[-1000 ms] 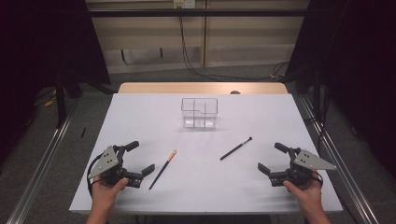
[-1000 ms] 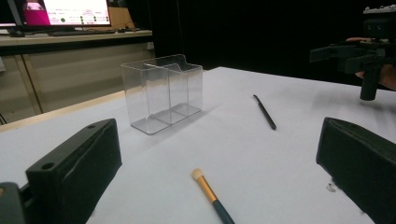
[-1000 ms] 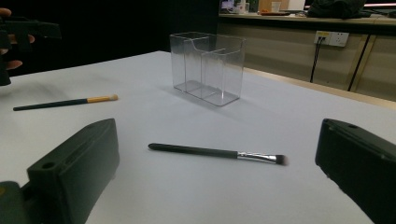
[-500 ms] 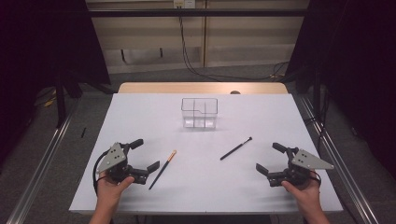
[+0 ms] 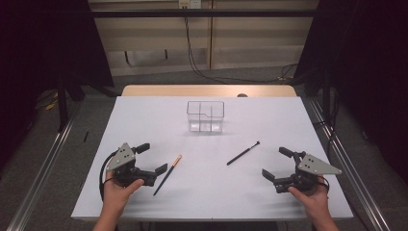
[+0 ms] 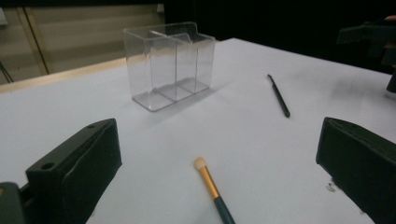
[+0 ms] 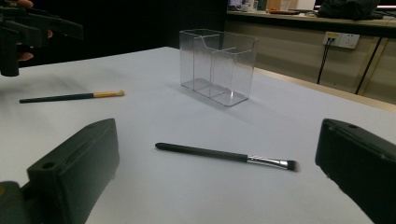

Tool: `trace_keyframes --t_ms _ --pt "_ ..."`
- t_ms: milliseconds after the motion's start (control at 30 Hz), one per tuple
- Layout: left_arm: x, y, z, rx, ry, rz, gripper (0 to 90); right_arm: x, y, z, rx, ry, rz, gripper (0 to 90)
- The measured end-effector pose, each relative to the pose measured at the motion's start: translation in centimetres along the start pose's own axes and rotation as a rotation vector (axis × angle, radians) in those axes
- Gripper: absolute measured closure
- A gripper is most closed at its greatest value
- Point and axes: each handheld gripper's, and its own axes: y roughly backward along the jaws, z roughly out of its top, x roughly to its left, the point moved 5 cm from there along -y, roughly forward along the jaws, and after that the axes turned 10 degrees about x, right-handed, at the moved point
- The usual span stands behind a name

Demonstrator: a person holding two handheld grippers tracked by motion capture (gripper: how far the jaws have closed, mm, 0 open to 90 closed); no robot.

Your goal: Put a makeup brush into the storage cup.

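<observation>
The left gripper [image 5: 150, 159] sits in the lower left of the high view, held in a hand [image 5: 115, 190], and its jaws are spread wide with nothing between them. It has slid a bit to the right since a second ago, so its lower jaw is now just beside the brush with the gold band [image 5: 168, 174], though the two do not look like they touch. In the left gripper view that same brush lies at the bottom middle, between the two black jaws, with its pale tip pointing up the frame. The right gripper [image 5: 276, 163] is in the lower right of the high view, and its jaws are wide apart too, holding nothing. It has hardly moved since the earlier picture. The thin black brush [image 5: 243, 153] lies slanted just up and left of it, in the same spot as before. In the right gripper view this brush lies across the middle, between the jaws. The clear box [image 5: 205, 116] stands upright in the upper middle of the white table [image 5: 144, 115], well apart from both brushes.
</observation>
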Motion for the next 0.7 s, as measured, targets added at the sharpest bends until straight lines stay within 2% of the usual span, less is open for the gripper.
trace_keyframes --t_ms 33,133,233,267,300,333,500,567,700 --pt "0.0 0.0 0.0 0.0 0.0 0.0 0.0 0.0 0.0 0.0 0.0 0.0 -0.002 0.0" --pt "-0.2 -0.3 0.1 0.043 -0.004 0.0 0.0 -0.1 0.1 0.0 0.001 -0.001 -0.002 0.0" --pt "-0.3 -0.6 0.1 0.093 0.0 -0.012 0.0 -0.1 0.1 -0.1 0.0 -0.011 0.0 0.0" --pt "-0.3 -0.8 0.0 0.132 0.004 -0.012 0.0 -0.1 0.0 -0.2 0.007 -0.014 0.0 0.0" --pt "-0.3 -0.8 0.0 0.132 0.004 -0.012 0.0 -0.1 0.0 -0.2 0.008 -0.009 -0.001 0.0" --pt "-0.3 -0.9 -0.1 0.158 0.018 -0.018 0.0 -0.1 0.0 -0.2 0.006 -0.009 0.001 0.0" --pt "-0.2 -1.0 -0.1 0.212 0.026 -0.015 0.0 0.0 0.0 -0.1 0.009 -0.006 0.001 0.0" --pt "-0.1 -1.2 0.0 0.239 0.038 -0.006 0.0 -0.1 0.0 -0.1 0.008 -0.006 0.003 0.0" --pt "-0.3 -1.7 0.0 0.293 0.063 -0.017 0.0 -0.1 0.0 -0.1 0.005 -0.011 0.002 0.0"
